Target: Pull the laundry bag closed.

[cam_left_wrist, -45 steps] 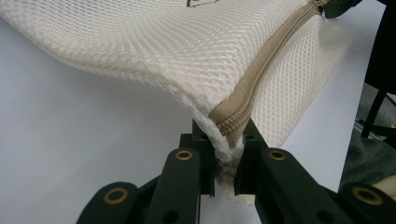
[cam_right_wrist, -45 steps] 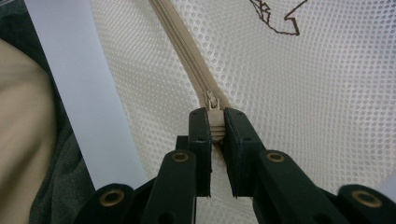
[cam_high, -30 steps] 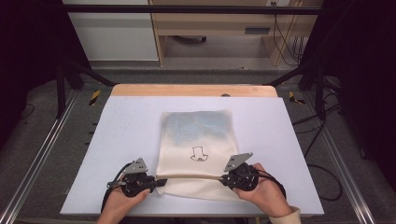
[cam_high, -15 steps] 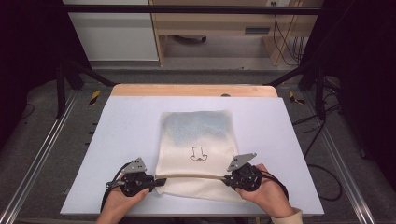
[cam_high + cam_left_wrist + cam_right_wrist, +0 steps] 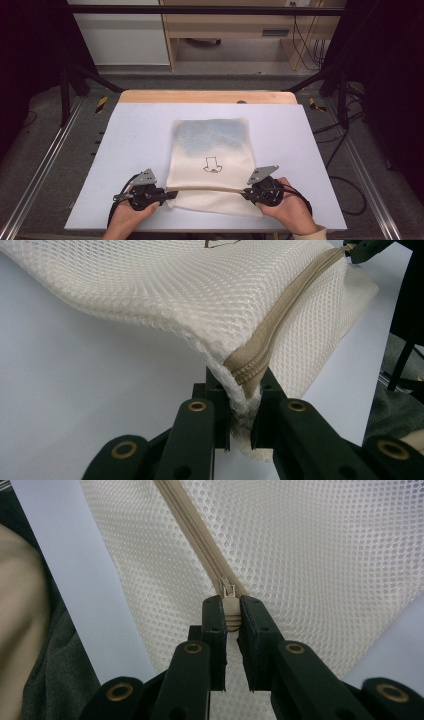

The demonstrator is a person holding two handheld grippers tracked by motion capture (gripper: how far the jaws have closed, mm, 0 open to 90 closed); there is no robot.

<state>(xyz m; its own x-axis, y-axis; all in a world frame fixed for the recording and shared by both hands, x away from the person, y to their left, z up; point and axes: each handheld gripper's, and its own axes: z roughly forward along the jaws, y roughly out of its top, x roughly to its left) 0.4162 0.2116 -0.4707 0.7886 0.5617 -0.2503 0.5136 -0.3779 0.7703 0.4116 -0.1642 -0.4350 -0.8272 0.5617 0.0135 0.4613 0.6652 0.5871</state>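
Observation:
A cream mesh bag [image 5: 212,150] with a small black hat drawing lies flat on the white table [image 5: 125,145]. A tan zipper [image 5: 207,190] runs across it near its front edge. My left gripper [image 5: 170,194] is shut on the bag's left corner at the zipper's end. In the left gripper view the jaws [image 5: 240,405] pinch the mesh [image 5: 200,285] beside the zipper tape [image 5: 285,310], lifting that corner. My right gripper [image 5: 244,191] is shut on the zipper pull [image 5: 229,611], with the slider [image 5: 226,587] just beyond the fingertips. The zipper is taut between the two grippers.
A wooden strip [image 5: 205,96] borders the table's far edge. Metal rails [image 5: 45,165] run along both sides, with black frame posts [image 5: 65,95] behind. The person's hands [image 5: 290,212] rest at the table's front edge. Bare table surface lies left and right of the bag.
My right gripper has edged a little to the right with the zipper pull. The left gripper has kept still on the bag's corner.

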